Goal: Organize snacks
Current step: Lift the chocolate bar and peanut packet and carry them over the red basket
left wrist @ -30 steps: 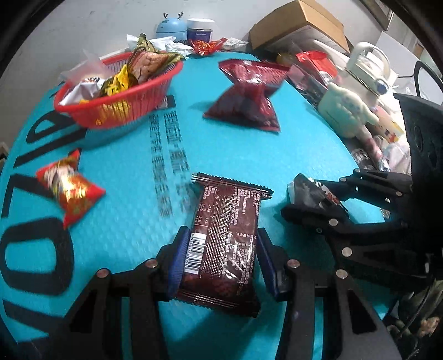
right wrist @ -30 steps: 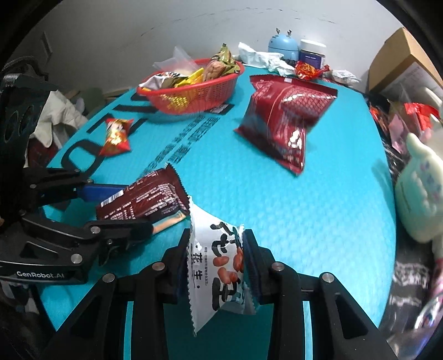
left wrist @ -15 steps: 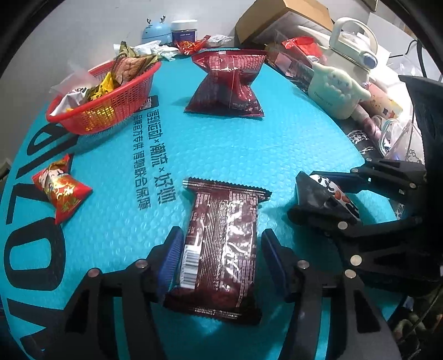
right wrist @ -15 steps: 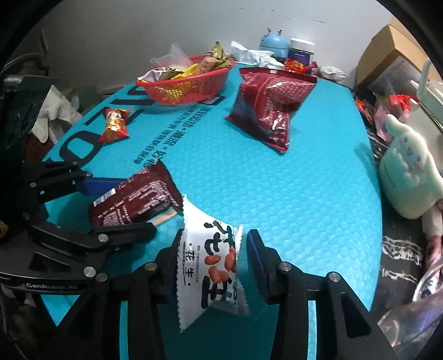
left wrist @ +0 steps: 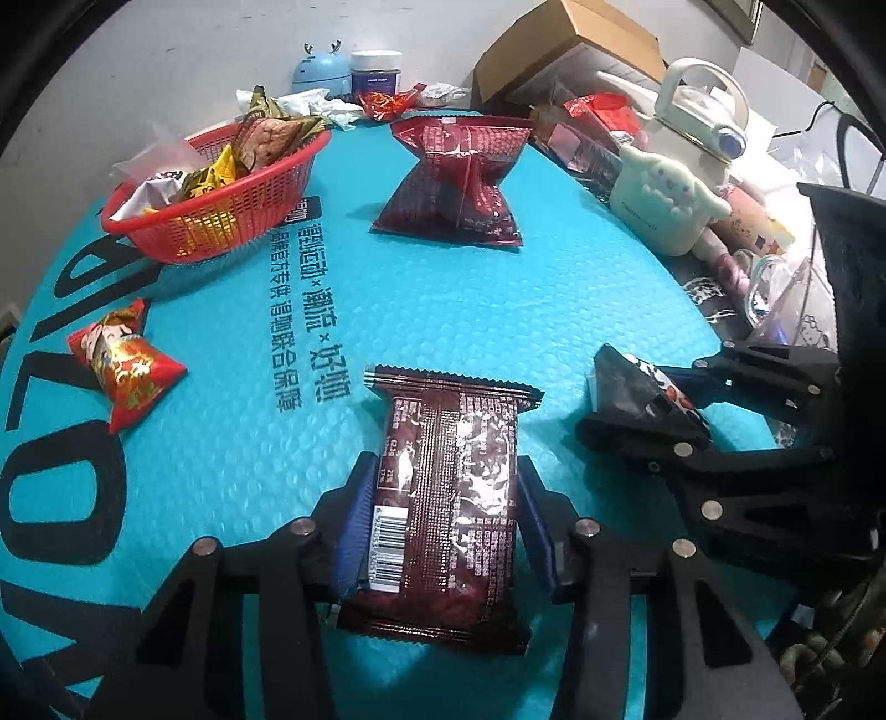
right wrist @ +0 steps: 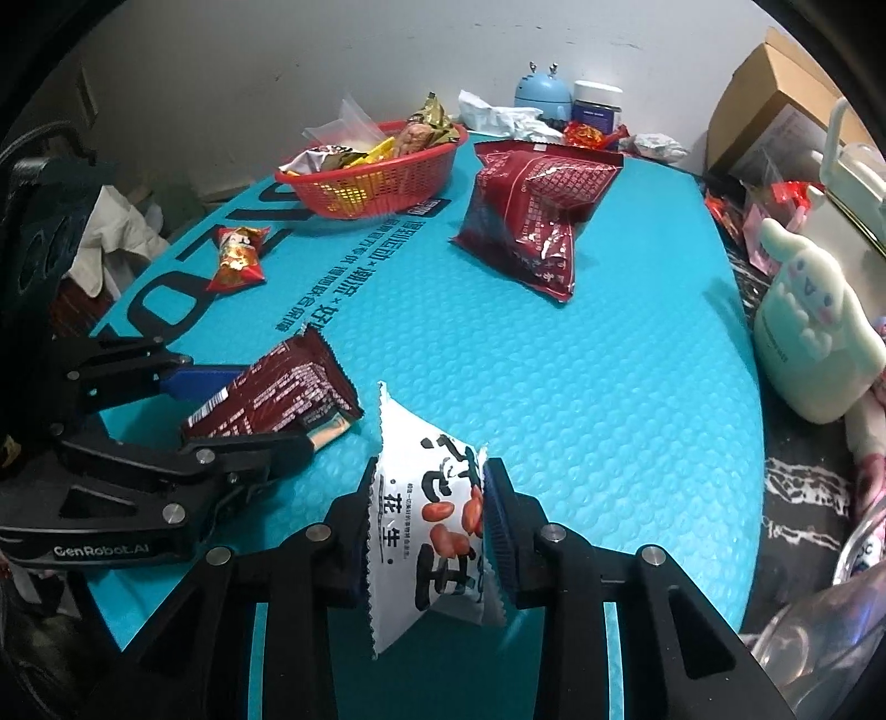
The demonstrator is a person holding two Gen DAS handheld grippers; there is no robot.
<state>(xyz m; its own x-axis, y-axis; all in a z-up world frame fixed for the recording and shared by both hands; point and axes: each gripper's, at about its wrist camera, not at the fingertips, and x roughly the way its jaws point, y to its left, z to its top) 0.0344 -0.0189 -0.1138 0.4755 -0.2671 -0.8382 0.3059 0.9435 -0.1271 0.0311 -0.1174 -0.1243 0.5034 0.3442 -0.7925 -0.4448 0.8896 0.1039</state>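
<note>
A dark brown snack packet (left wrist: 448, 443) lies flat on the teal mat (left wrist: 498, 310). My left gripper (left wrist: 443, 487) is closing on it, and its blue pads touch both long edges. My right gripper (right wrist: 426, 498) is closing on a white peanut packet (right wrist: 432, 531) and pinches it, holding it upright. The two grippers stand side by side, the right one (left wrist: 631, 399) just right of the brown packet. A red basket (left wrist: 221, 210) with several snacks stands at the far left. A large dark red bag (left wrist: 454, 183) and a small red sweet packet (left wrist: 124, 360) lie loose on the mat.
Along the mat's right edge stand a cream plush toy (left wrist: 664, 205), a white kettle (left wrist: 703, 111) and red wrappers. A cardboard box (left wrist: 570, 50), a blue gadget (left wrist: 321, 75) and a jar (left wrist: 376, 69) stand at the back, against the wall.
Both grippers widened their jaws half a second ago and have closed in again on their packets. Neither hand has shifted much; the brown packet stays on the mat.
</note>
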